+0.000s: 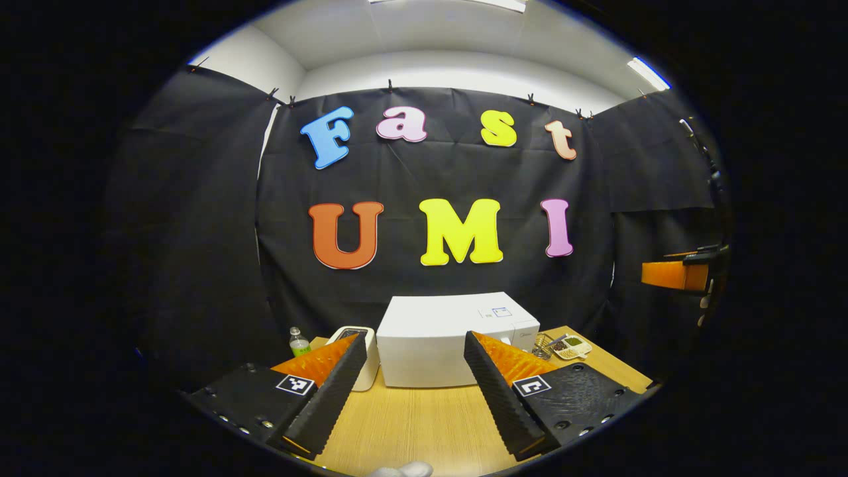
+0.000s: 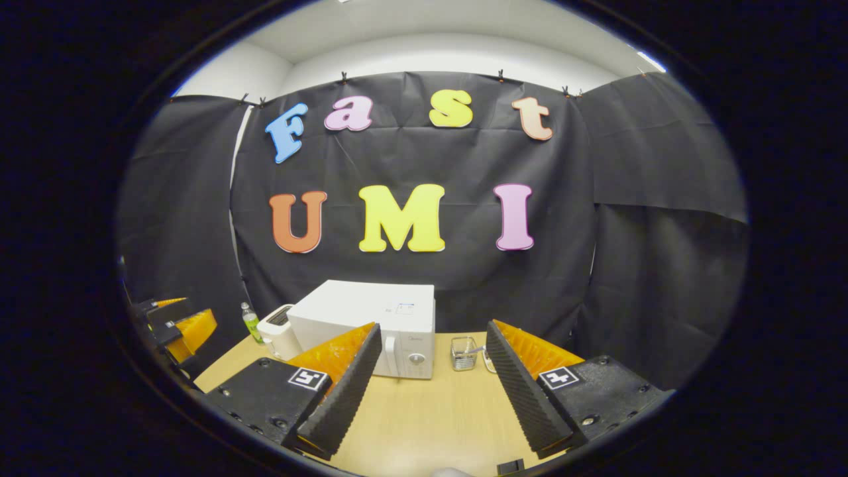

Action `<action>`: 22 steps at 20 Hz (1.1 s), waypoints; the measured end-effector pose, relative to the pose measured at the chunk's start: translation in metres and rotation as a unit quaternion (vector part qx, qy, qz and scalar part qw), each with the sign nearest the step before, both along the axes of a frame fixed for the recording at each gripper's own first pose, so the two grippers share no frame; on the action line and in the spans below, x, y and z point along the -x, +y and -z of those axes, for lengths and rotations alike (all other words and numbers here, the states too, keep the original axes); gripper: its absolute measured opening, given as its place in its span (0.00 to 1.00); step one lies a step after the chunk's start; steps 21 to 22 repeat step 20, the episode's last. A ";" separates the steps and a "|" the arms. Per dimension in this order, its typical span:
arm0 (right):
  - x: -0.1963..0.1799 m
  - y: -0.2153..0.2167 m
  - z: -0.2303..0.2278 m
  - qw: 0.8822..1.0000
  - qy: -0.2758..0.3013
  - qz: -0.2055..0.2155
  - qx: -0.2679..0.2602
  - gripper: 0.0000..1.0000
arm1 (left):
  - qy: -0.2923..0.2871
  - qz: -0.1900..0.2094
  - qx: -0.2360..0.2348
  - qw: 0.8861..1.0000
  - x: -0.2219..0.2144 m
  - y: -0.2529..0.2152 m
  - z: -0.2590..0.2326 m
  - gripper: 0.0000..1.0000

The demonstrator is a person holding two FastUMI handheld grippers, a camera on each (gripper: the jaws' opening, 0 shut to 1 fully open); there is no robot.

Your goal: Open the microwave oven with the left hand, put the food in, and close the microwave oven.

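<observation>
and here we are at the start: the boxy white microwave oven sits shut at the back of the pale wooden table, well apart from both tools. the left gripper hangs above the table with its fingers spread wide, nothing between them. the right gripper is likewise spread and empty. in the right gripper view the door handle and round knob show on the microwave's front face. the food looks to be the small divided dish just right of the oven, beside a clear wire-framed glass holder. a white toaster and a green-labelled bottle stand on the left. first job, i'd say: bring the left gripper round to the handle, pinch it squarely and pull along the door's swing, not straight back, so the oven doesn't slide.
</observation>
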State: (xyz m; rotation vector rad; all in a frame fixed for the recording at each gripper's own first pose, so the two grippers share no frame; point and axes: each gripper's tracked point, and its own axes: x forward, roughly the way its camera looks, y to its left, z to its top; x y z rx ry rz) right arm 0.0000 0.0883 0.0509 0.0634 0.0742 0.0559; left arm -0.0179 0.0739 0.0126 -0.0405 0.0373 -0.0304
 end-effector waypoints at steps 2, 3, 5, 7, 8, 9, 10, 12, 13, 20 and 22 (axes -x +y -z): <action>0.008 0.003 -0.008 1.000 -0.010 0.001 0.001 1.00 | -0.016 0.000 0.011 1.000 0.009 0.002 -0.017 0.93; 0.012 0.004 -0.013 1.000 -0.015 0.002 0.002 0.92 | -0.022 0.003 0.012 1.000 0.012 0.001 -0.023 0.93; 0.018 0.003 -0.020 1.000 -0.026 0.004 0.010 1.00 | -0.028 0.002 0.005 1.000 0.017 0.003 -0.030 0.93; 0.023 0.004 -0.020 1.000 -0.027 0.003 0.011 0.92 | -0.025 0.000 0.004 1.000 0.020 0.005 -0.033 0.93; 0.025 0.005 -0.021 1.000 -0.026 0.002 0.009 0.92 | -0.026 0.004 0.010 1.000 0.022 0.003 -0.035 0.93; 0.027 0.002 -0.021 1.000 -0.028 0.003 0.007 0.92 | -0.027 0.008 0.016 0.999 0.023 0.001 -0.038 0.93; 0.029 0.000 -0.022 1.000 -0.028 0.005 0.007 1.00 | -0.026 0.005 0.019 0.999 0.023 0.003 -0.038 0.93; 0.033 -0.002 -0.024 0.999 -0.032 0.006 0.003 1.00 | -0.021 -0.007 0.017 1.000 0.024 0.008 -0.038 0.93; 0.035 -0.003 -0.025 0.999 -0.034 0.005 0.002 1.00 | -0.021 -0.011 0.017 1.000 0.024 0.008 -0.040 0.93; 0.045 -0.011 -0.024 0.999 -0.040 0.012 0.000 0.92 | -0.029 0.001 0.013 0.999 0.030 -0.004 -0.053 0.93; 0.045 -0.011 -0.024 0.999 -0.040 0.012 0.000 0.92 | -0.029 0.001 0.013 0.999 0.030 -0.004 -0.053 0.93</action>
